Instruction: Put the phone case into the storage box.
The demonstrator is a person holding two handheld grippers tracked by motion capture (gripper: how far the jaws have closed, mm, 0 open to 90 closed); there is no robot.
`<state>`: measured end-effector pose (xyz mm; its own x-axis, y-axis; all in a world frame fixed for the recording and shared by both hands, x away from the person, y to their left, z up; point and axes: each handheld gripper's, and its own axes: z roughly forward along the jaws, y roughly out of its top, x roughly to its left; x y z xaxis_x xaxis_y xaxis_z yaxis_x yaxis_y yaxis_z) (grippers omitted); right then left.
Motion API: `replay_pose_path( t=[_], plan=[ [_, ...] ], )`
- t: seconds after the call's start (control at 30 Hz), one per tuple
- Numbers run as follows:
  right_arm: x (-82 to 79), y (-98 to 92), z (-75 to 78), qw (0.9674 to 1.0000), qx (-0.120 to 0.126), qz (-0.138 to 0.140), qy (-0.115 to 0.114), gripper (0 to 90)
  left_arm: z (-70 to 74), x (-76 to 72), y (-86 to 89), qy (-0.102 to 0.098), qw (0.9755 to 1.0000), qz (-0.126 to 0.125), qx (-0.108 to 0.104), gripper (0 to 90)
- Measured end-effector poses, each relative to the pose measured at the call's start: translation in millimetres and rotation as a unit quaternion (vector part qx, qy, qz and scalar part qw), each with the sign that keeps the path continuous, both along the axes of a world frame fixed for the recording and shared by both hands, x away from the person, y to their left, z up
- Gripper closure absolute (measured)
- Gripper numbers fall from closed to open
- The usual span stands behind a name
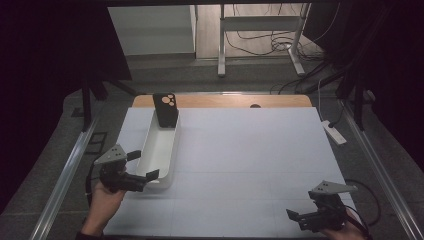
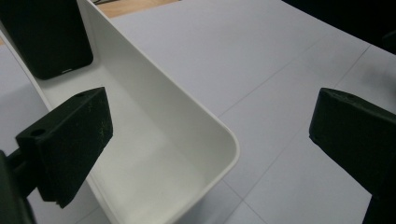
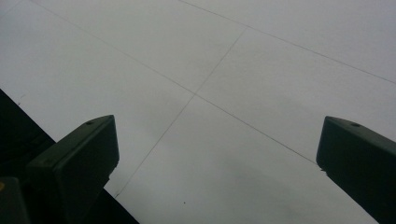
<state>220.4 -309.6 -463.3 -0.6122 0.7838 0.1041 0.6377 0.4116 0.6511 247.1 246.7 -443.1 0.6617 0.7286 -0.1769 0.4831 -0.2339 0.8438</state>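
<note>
A long white tray [image 1: 150, 145] lies on the left part of the white table [image 1: 250, 150], its length running away from me. A black phone case [image 1: 166, 110] with round camera cut-outs stands leaning at the tray's far end. My left gripper [image 1: 144, 165] is open at the tray's near end. In the left gripper view, the left gripper [image 2: 210, 121] has its jaws either side of the near corner of the tray [image 2: 187, 116], one jaw over the inside, and the phone case [image 2: 46, 37] is at top left. My right gripper [image 1: 296, 218] [image 3: 217, 149] is open over bare table at the near right.
A strip of wooden tabletop [image 1: 225, 101] shows beyond the white surface. Metal rails [image 1: 70, 165] run along both sides of the table. A white power strip [image 1: 334, 132] and cables lie on the floor at the right, and desk legs [image 1: 221, 45] stand beyond.
</note>
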Motion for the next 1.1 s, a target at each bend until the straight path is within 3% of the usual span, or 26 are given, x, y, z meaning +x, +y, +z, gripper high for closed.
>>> replay_pose_path(
  t=[0.37,0.5,0.8,1.1],
  plan=[
    [0.4,0.3,-0.3,1.0,0.0,-0.001,0.002,0.0,-4.9,-20.5,8.8,0.008,0.9998,0.006,-0.015,0.0],
    [1.0,0.9,-0.7,1.0,-0.002,0.002,0.006,0.0,-12.8,-26.9,12.8,0.014,0.9996,0.008,-0.024,0.0],
    [1.2,-0.6,-0.6,1.0,0.004,-0.001,0.006,0.0,-19.4,-37.6,13.3,0.026,0.9995,0.018,-0.01,0.0],
    [0.6,-0.2,-0.2,1.0,0.003,-0.002,0.004,0.0,-22.4,-53.0,15.3,0.024,0.999,0.037,0.009,0.0]
  ],
)
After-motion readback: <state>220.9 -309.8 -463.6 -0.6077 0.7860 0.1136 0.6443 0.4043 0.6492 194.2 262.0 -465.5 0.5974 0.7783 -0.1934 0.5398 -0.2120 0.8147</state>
